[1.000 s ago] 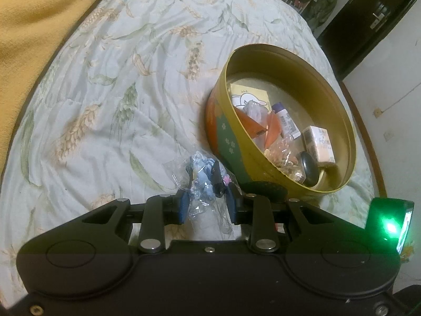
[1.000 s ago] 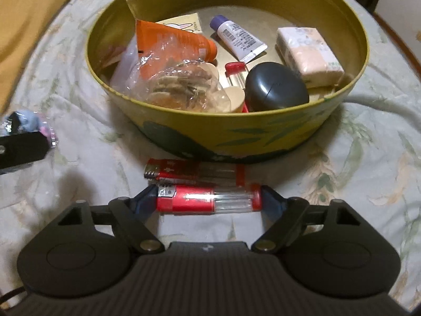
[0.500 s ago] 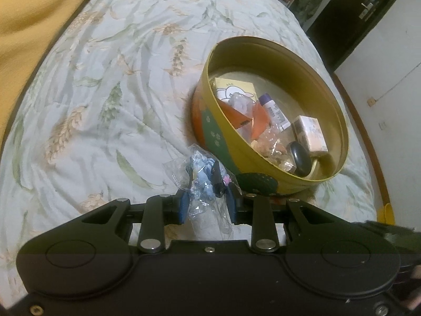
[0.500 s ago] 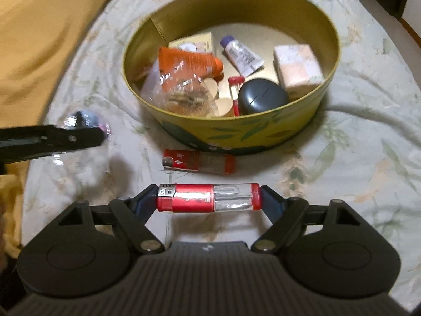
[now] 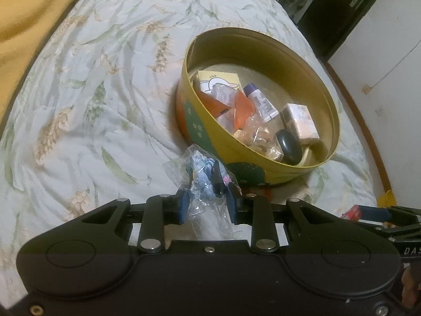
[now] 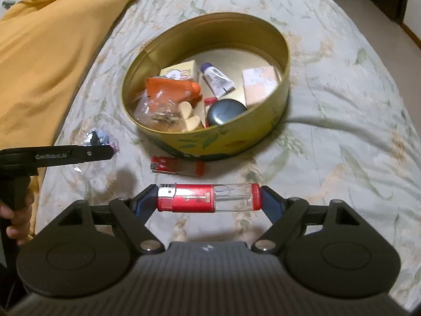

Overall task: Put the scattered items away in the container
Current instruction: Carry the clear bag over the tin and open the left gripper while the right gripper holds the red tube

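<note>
A round yellow tin (image 5: 334,121) (image 6: 263,129) sits on the bed and holds several small items: an orange packet, a white tube, a dark case, a pink box. My left gripper (image 5: 208,205) is shut on a clear plastic bag with a blue toy (image 5: 205,176), held above the bed just left of the tin. My right gripper (image 6: 209,197) is shut on a red and clear lighter (image 6: 209,197), held crosswise above the bed in front of the tin. A second red lighter (image 6: 177,166) lies on the bed against the tin's near side.
The bed has a pale floral quilt (image 6: 342,105). A yellow blanket (image 6: 52,52) lies along the left side. The left gripper's side (image 6: 60,155) shows at the left of the right wrist view. A wall and dark door (image 5: 355,8) stand beyond the bed.
Both grippers have risen and drawn back from the tin with their loads. The second lighter stays on the bed.
</note>
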{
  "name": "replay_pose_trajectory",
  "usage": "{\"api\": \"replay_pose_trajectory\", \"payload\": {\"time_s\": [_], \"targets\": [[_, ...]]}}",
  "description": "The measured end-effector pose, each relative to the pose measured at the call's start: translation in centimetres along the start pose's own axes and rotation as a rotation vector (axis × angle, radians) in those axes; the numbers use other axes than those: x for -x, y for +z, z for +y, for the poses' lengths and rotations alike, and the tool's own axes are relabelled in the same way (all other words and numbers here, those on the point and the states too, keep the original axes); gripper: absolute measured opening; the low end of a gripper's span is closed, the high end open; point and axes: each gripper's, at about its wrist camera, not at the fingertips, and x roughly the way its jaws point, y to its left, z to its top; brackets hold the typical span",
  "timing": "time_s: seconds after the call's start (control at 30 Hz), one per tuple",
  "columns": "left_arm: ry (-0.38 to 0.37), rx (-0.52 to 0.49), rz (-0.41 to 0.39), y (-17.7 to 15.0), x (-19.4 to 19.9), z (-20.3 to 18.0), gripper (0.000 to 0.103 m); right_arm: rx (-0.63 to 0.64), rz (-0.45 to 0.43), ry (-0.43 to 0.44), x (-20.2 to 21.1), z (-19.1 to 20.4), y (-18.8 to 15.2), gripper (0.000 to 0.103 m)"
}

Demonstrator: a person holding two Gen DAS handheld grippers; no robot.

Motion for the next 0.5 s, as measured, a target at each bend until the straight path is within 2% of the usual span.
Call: {"api": "replay_pose_trajectory", "payload": {"time_s": [0.23,0.5], "targets": [[0.006,-0.081,-0.031,1.6,1.3,-3.1,0.027,-0.037,-0.009,0.053,-0.1,-1.4,-0.2,0.082],[0.011,-0.168,-0.052,5.4,1.1,-8.0,0.027,-0.045,-0.025,0.106,0.2,-1.8,-0.3,0.082]]}}
